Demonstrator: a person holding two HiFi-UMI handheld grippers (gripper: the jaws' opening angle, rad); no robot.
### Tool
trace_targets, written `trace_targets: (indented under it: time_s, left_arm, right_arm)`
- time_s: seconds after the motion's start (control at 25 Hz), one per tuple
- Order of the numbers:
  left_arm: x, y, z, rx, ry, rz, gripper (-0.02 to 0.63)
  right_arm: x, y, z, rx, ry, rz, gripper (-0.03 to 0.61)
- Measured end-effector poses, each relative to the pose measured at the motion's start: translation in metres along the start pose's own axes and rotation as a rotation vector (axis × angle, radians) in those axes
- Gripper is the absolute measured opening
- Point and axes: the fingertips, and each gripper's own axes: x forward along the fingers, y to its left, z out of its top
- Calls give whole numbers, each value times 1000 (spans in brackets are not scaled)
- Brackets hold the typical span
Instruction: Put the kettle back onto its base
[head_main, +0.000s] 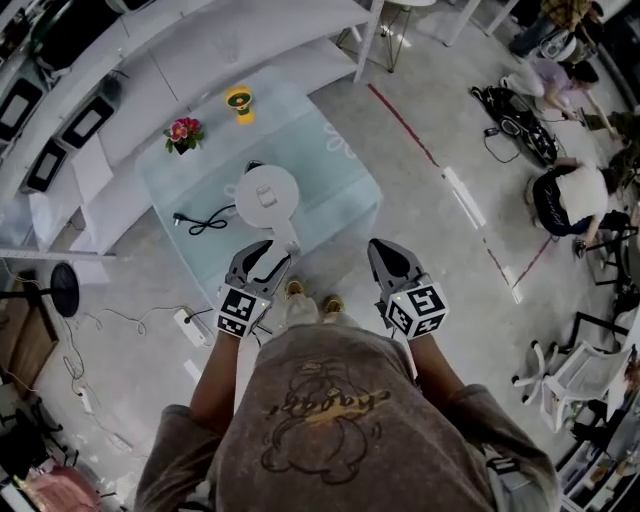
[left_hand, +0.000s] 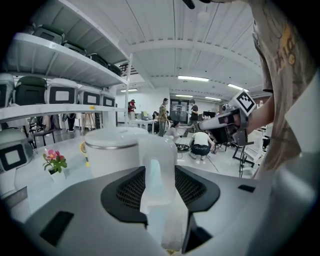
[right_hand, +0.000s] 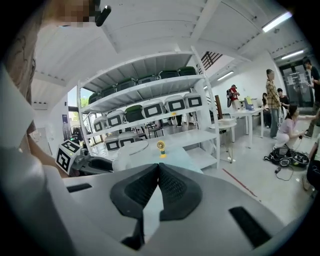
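Note:
A white kettle (head_main: 267, 195) stands on the glass table (head_main: 345, 190), its handle (head_main: 287, 238) pointing toward me. Whatever it stands on is hidden beneath it; a black cord (head_main: 205, 220) runs out from under it. In the left gripper view the kettle (left_hand: 112, 150) fills the middle. Its handle (left_hand: 156, 185) lies between the jaws of my left gripper (left_hand: 160, 172), which stand wide and do not press on it. In the head view the left gripper (head_main: 268, 250) sits at the handle's end. My right gripper (head_main: 385, 250) hovers beside the table, shut and empty, as its own view (right_hand: 159, 167) shows.
A small pot of pink flowers (head_main: 184, 133) and a yellow object (head_main: 239, 102) stand at the table's far side. White shelving (head_main: 200, 50) runs behind it. A power strip (head_main: 190, 325) and cables lie on the floor at left. People (head_main: 570, 195) crouch at right.

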Motion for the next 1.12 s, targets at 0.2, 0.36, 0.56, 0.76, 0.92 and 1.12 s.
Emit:
trace_targets:
  time_s: [0.2, 0.36, 0.56, 0.76, 0.92, 1.12]
  left_arm:
    - [-37, 25, 43, -35, -75, 105, 190]
    - [-63, 42, 81, -79, -160, 160, 190]
    - [-90, 60, 106, -148, -244, 231, 190]
    - [-104, 67, 117, -200, -301, 298, 190]
    - [-105, 61, 121, -180, -304, 293, 189]
    - [-105, 61, 112, -165, -293, 317, 73]
  right_arm:
    - [17, 14, 26, -25, -43, 50, 2]
    - [25, 25, 48, -54, -76, 77, 2]
    - [25, 37, 75, -83, -116, 88, 2]
    - [22, 42, 85, -92, -135, 80, 2]
    - [20, 40, 88, -90, -141, 71, 2]
    - [21, 37, 82, -92, -138, 70, 2]
